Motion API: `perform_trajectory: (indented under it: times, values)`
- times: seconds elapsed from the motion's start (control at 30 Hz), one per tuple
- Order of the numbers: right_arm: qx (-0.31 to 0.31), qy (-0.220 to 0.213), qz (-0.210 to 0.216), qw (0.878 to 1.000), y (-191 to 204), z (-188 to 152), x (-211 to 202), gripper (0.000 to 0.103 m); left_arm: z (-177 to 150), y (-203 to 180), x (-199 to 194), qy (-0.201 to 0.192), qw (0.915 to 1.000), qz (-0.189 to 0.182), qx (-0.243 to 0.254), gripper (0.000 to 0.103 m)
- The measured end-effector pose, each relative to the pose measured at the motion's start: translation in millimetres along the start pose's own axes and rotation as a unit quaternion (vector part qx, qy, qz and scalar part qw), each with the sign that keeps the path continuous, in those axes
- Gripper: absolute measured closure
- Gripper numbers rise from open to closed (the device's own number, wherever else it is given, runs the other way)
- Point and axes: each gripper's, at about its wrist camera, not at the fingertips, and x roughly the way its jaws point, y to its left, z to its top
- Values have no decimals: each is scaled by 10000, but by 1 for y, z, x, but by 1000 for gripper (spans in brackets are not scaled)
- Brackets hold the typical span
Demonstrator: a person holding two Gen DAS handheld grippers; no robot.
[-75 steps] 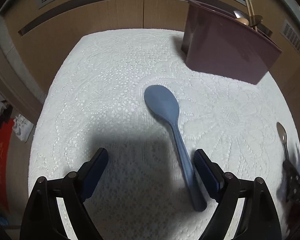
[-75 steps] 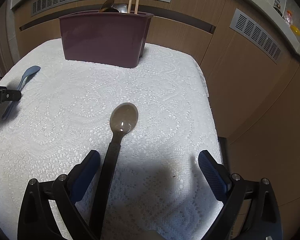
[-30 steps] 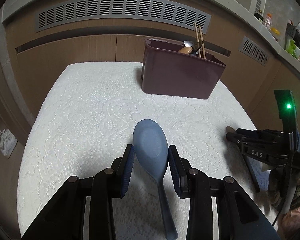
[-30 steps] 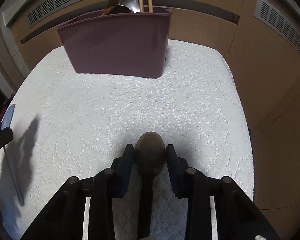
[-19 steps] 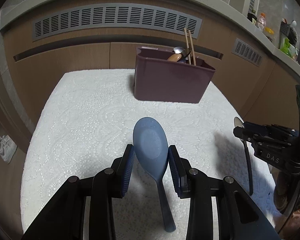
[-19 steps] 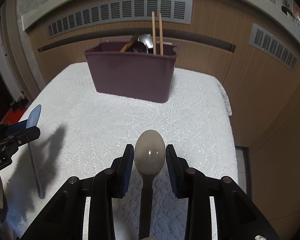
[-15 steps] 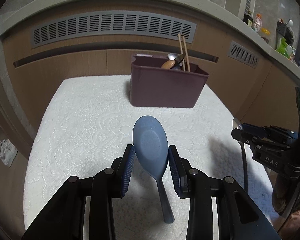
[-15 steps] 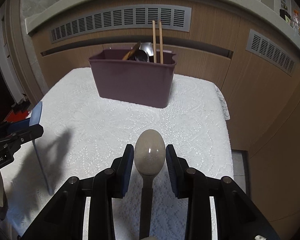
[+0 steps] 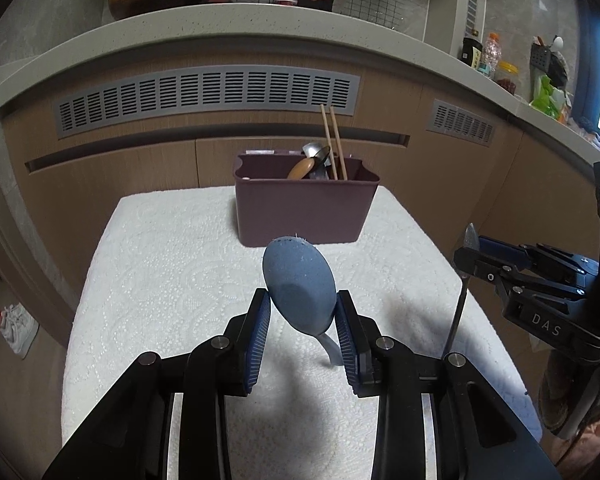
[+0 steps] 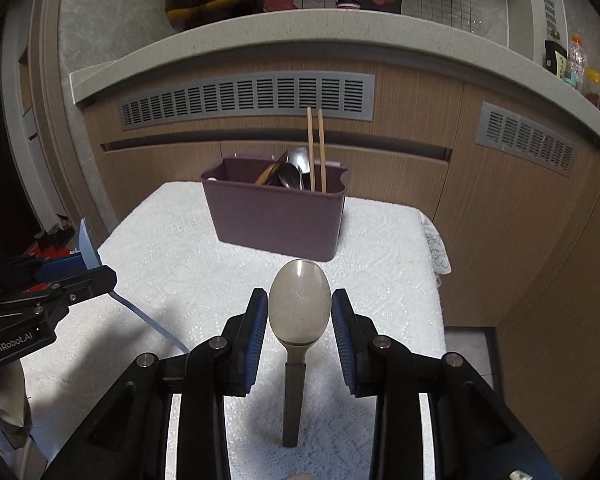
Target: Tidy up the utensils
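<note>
My left gripper [image 9: 301, 312] is shut on the bowl of a blue rice paddle [image 9: 298, 284], whose handle hangs down toward the white lace cloth [image 9: 172, 280]. In the right wrist view my right gripper [image 10: 299, 312] is shut on the bowl of a metal spoon [image 10: 299, 304] with a dark handle pointing down. Both utensils hang clear above the cloth. Ahead stands the maroon utensil holder [image 9: 304, 212], also the maroon utensil holder [image 10: 276, 216], with chopsticks [image 10: 315, 148] and spoons inside. Each view shows the other gripper from the side: the right gripper [image 9: 470, 254] at the right edge, the left gripper [image 10: 88, 256] at the left.
The small table ends at wooden cabinet fronts [image 9: 140, 176] behind the holder, under a stone counter [image 9: 220, 24]. Bottles and jars [image 9: 496, 64] stand on the counter at the right. A sleeve [image 9: 572, 412] shows at the lower right. Shoes [image 9: 16, 328] lie on the floor at the left.
Both grippers closed on their utensils and have lifted them off the cloth. Both have risen and drawn back, so the holder looks smaller and the counter has come into view.
</note>
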Motion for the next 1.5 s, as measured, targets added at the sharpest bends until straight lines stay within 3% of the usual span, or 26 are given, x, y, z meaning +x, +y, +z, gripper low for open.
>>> perform_trajectory:
  times: [0.23,0.5,0.73,1.03,1.33,1.4,1.43,1.5]
  values:
    - [19,-273,-15,9996,-6,23,-17,73,35,-8,-18,-331,9993,23,189,69]
    - [-188,-1478,-327,9883,-7,126,-72,73,138,-11,-55,-1342,9888,210,620,69]
    - [-223,-2007,-555,9778,-10,188,-66,73,196,6,-37,-1545,9850,295,714,69]
    - [-127,-1605,-411,9861,-16,205,14,73,207,38,40,-1063,9929,128,527,69]
    - [-26,-991,-479,9939,-27,181,105,73,185,65,124,-450,9987,-90,236,69]
    - [-14,-792,-421,9960,-30,173,124,71,178,69,140,-286,9993,-172,179,65]
    - [-10,-672,-373,9970,-31,170,132,70,174,71,150,-176,9995,-216,131,60]
    - [44,-399,-284,9988,-36,163,148,43,169,75,164,-24,9997,-262,9,45]
